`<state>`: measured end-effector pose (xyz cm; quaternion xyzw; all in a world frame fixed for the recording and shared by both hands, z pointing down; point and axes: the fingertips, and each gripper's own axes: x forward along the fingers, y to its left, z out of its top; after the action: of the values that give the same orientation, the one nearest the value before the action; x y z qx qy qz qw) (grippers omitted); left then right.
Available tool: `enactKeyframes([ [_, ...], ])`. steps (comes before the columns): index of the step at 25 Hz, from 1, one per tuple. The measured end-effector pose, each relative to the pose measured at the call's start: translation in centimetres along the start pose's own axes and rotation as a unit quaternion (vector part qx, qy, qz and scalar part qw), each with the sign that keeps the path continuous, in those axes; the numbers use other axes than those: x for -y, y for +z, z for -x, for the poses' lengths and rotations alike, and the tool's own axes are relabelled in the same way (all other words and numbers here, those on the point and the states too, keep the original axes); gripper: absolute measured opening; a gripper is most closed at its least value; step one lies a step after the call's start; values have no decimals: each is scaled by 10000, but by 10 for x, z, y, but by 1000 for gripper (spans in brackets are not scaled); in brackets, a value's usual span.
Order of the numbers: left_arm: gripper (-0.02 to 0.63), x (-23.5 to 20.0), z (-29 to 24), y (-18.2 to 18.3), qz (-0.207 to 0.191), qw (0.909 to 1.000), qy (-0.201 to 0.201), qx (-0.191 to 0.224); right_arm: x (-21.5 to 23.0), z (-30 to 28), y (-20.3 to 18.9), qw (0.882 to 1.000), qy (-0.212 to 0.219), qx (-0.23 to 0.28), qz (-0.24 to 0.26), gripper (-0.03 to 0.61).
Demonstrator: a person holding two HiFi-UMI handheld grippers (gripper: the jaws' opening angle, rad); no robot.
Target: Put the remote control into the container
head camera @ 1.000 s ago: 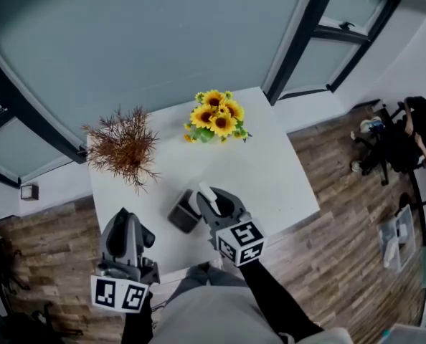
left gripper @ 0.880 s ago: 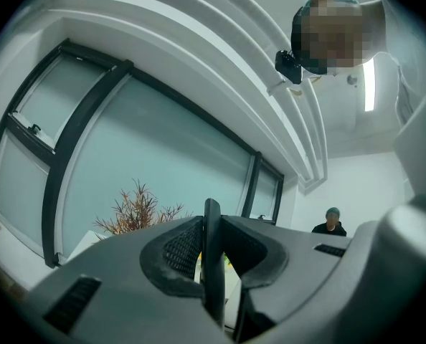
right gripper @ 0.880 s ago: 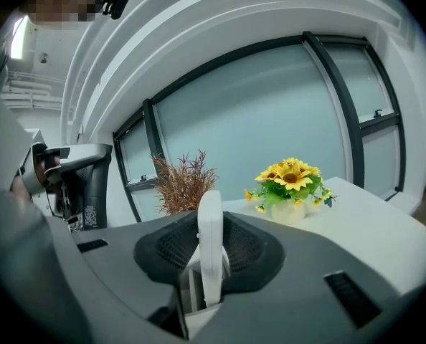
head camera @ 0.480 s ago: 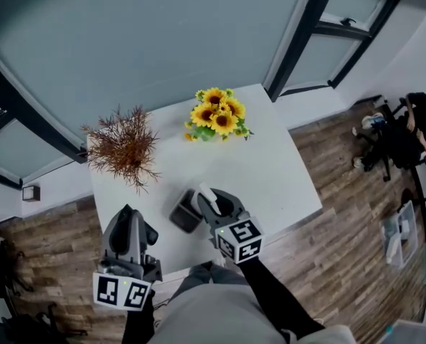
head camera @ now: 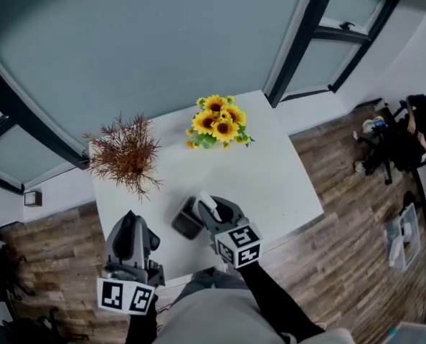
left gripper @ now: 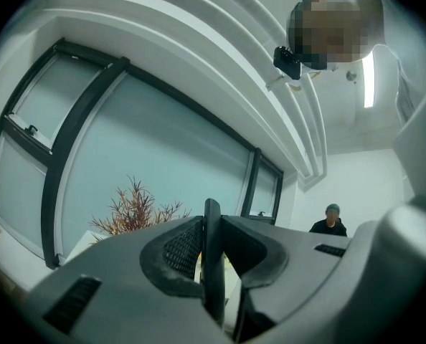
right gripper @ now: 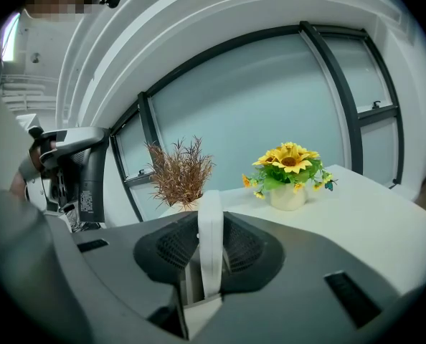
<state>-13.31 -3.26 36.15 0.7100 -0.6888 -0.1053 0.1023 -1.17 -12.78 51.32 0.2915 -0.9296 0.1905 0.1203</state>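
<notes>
Item 1: my R hand-held gripper, pads pinching the white remote control, which stands edge-on and upright btwn them. Remote's tip is just beside the container, at its right side in head view; can't tell if touching. Item 2: container, dark, open top, on white desk. Item 3: my L hand-held gripper, pads closed on a thin dark flat piece, kind unclear; nearer me than the container, to its left. Item 4: sunflower pot, well beyond container. Item 5: dried brown plant, beyond container, to its left.
</notes>
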Motion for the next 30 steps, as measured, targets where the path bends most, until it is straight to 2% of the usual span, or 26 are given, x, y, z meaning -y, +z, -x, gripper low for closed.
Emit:
enactKeyframes([
  [10, 83, -1, -1, 1, -8, 10000, -14, 38, 0, -5, -7, 9999, 54, -160, 0, 94],
  [15, 83, 0, 0, 2, 41, 9999, -63, 112, -1, 1, 3, 9994, -27, -89, 322, 95],
  [20, 83, 2, -1, 0, 29, 9999, -73, 76, 0, 19, 29, 9989, -142, 225, 393, 95],
  [28, 83, 12, -1, 1, 36, 9998, -167, 124, 9, 66, 97, 9906, -413, 1205, 507, 94],
  [30, 83, 15, -1, 1, 28, 9997, -189, 145, 9, 74, 106, 9884, -453, 1351, 521, 59],
])
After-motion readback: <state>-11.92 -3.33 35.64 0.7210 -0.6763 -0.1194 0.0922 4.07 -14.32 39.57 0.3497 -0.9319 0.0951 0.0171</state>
